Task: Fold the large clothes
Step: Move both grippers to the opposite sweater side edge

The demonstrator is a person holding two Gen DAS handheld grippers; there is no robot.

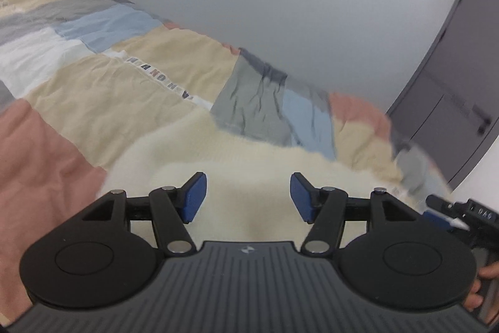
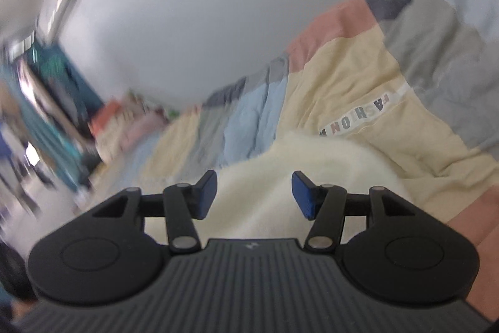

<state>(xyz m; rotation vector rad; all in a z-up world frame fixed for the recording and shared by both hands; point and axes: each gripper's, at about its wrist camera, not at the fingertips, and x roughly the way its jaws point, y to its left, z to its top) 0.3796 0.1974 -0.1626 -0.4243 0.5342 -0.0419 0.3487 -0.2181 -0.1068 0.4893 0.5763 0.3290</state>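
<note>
Two sets of jaws are mine here, and both stand spread wide with nothing between the blue pads. The left gripper [image 1: 248, 197] hangs over a cream fleecy garment [image 1: 249, 152], which lies directly ahead of and beneath the jaws on the patchwork bedspread [image 1: 93, 77]. The right gripper [image 2: 254, 194] sees the same cream garment [image 2: 312, 164] just under and beyond its jaws, its rounded edge a little ahead. I judge the fabric thick, soft and limp, light for its bulk: it should sag and bunch once lifted, and the pile may slip from a shallow pinch. I would take hold at an outer edge or hem, one side per gripper, pushing deep enough to catch the full thickness but not the bedspread below. The right view is blurred, so I cannot tell seams.
</note>
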